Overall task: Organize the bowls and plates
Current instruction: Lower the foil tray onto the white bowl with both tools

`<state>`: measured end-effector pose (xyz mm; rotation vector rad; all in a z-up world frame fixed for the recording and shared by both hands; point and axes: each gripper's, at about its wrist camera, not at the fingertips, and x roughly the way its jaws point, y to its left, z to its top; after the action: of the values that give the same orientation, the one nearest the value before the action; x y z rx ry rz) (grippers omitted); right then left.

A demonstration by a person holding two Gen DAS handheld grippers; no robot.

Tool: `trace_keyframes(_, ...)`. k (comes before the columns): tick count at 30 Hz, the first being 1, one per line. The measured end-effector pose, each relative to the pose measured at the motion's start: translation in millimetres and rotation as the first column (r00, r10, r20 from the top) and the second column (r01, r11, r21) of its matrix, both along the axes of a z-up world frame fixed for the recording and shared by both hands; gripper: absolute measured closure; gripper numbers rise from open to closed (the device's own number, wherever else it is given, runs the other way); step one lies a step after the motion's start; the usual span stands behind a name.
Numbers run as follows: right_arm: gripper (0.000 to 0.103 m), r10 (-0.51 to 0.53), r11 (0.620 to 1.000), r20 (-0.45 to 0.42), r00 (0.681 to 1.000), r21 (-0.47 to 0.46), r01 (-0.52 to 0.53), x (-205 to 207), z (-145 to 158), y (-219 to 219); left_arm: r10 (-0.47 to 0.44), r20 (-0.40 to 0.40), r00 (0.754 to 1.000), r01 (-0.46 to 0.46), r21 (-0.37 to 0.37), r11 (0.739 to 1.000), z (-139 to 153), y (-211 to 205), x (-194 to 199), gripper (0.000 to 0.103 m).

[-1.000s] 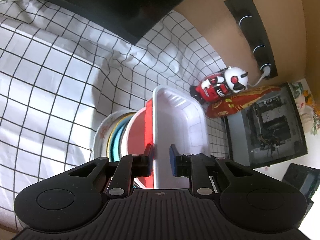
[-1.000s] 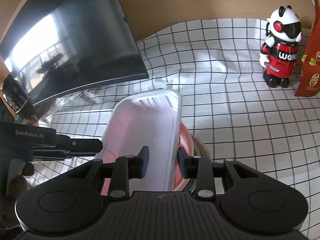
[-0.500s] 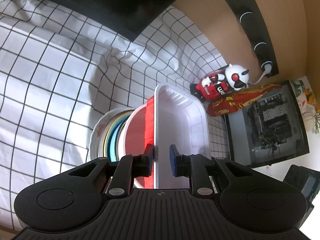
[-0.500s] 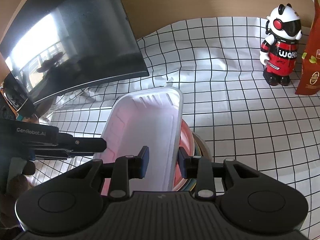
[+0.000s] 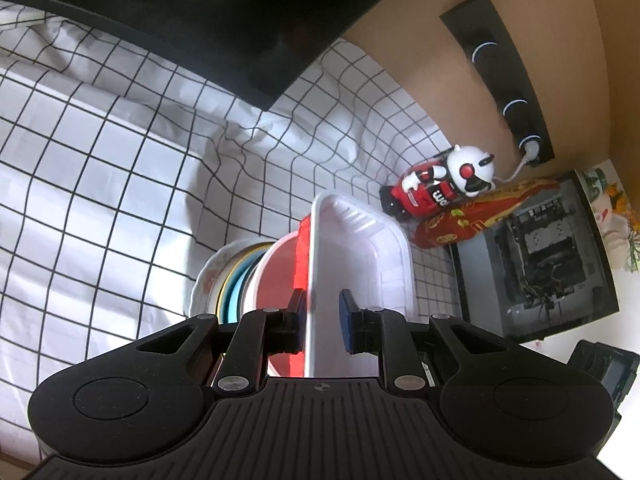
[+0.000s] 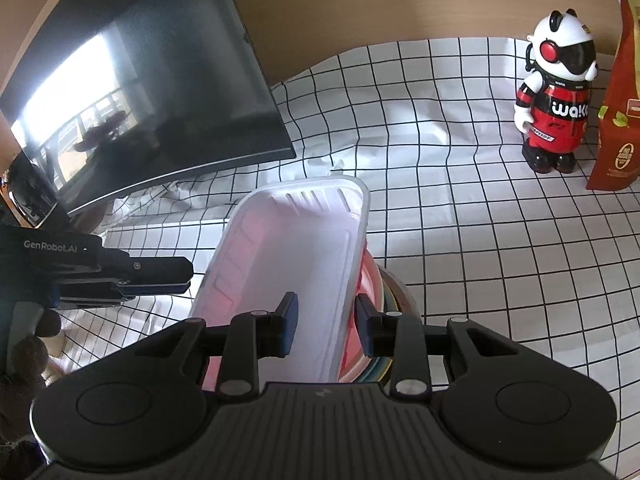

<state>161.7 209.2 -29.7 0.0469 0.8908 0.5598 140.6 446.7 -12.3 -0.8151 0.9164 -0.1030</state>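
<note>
A white rectangular tray sits on top of a red bowl. Under them is a stack of plates with a floral one at the bottom. My left gripper is shut on one long rim of the tray, one pad inside and one against the red bowl. My right gripper is shut on the opposite rim in the same way. The right wrist view shows the left gripper side-on, its tips at the tray's left edge. The undersides of the stack are hidden.
A black-and-white checked cloth covers the table. A dark monitor stands behind the stack. A red and white toy robot and a red snack bag stand far right, by an open computer case.
The left gripper has shifted slightly, so the stack and toy sit a little lower in its view. Both grips on the tray are unchanged; the right gripper has not moved.
</note>
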Motion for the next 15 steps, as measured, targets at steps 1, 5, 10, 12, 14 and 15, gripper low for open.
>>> trace_keyframes(1,0.072,0.003,1.0,0.001,1.0,0.001,-0.003,-0.7,0.4,1.1,-0.004,0.0,1.0,0.004,-0.001,1.0,-0.1,-0.8,0.0,0.083)
trace_keyframes(5,0.071,0.007,1.0,0.001,1.0,-0.003,-0.007,-1.1,0.0,4.5,-0.026,-0.003,1.0,0.026,-0.009,1.0,-3.0,-5.0,0.6,0.083)
trace_keyframes(10,0.071,0.006,1.0,-0.006,1.0,-0.009,-0.006,-1.3,-2.0,5.6,-0.049,-0.003,0.999,0.048,-0.02,0.999,-6.0,-8.8,0.5,0.083)
trace_keyframes(12,0.071,0.002,1.0,-0.009,1.0,-0.013,-0.002,-1.4,-2.7,5.1,-0.057,-0.006,0.998,0.056,-0.023,0.998,-7.4,-9.7,0.4,0.083)
trace_keyframes(14,0.071,-0.004,1.0,-0.01,1.0,-0.017,0.004,-1.2,-3.1,4.6,-0.062,-0.007,0.998,0.062,-0.025,0.998,-8.2,-10.6,0.2,0.083)
trace_keyframes(15,0.071,-0.008,1.0,-0.01,1.0,-0.019,0.008,-1.2,-3.3,4.2,-0.063,-0.007,0.998,0.063,-0.028,0.998,-8.7,-10.3,0.0,0.083)
